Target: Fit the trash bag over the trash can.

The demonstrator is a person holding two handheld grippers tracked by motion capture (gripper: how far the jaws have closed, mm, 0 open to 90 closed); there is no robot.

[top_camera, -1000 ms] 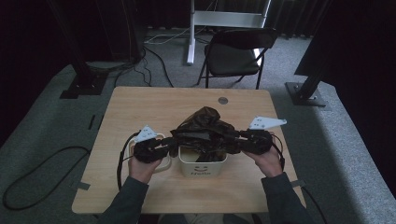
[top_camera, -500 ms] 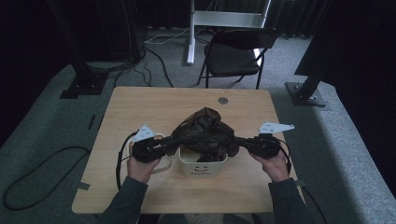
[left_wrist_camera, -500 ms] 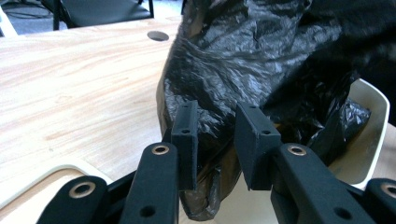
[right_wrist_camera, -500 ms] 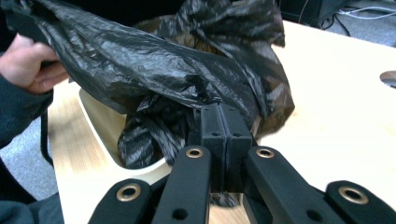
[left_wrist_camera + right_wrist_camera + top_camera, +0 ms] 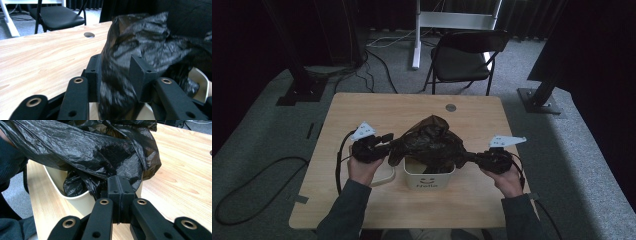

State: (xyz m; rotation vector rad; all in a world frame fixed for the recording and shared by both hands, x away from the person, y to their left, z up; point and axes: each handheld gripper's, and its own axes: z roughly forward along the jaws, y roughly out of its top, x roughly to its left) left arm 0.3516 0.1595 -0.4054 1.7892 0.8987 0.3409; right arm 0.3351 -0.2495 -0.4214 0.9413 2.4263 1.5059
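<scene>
A person sits at the wooden desk [image 5: 362,200] with a gripper in each hand, and between them a black plastic bag [image 5: 432,142] is pulled out over a small cream bin [image 5: 428,180] standing near the desk's front edge. The bag bunches up in a crumpled peak above the bin, with part of it hanging down inside.

The left gripper [image 5: 382,145] is at the bag's left side. In the left gripper view its fingers [image 5: 140,75] stand partly apart with the bag's film bunched between them; I cannot tell whether they truly pinch it. The right gripper [image 5: 477,159] is at the bag's right side, and in the right gripper view its fingers [image 5: 113,195] are pressed flat together with a strand of the bag running in between them just over the bin's rim.

Beyond the desk a black folding chair [image 5: 467,57] stands on the grey carpet, and a small round hole [image 5: 451,107] shows near the desk's far edge.
</scene>
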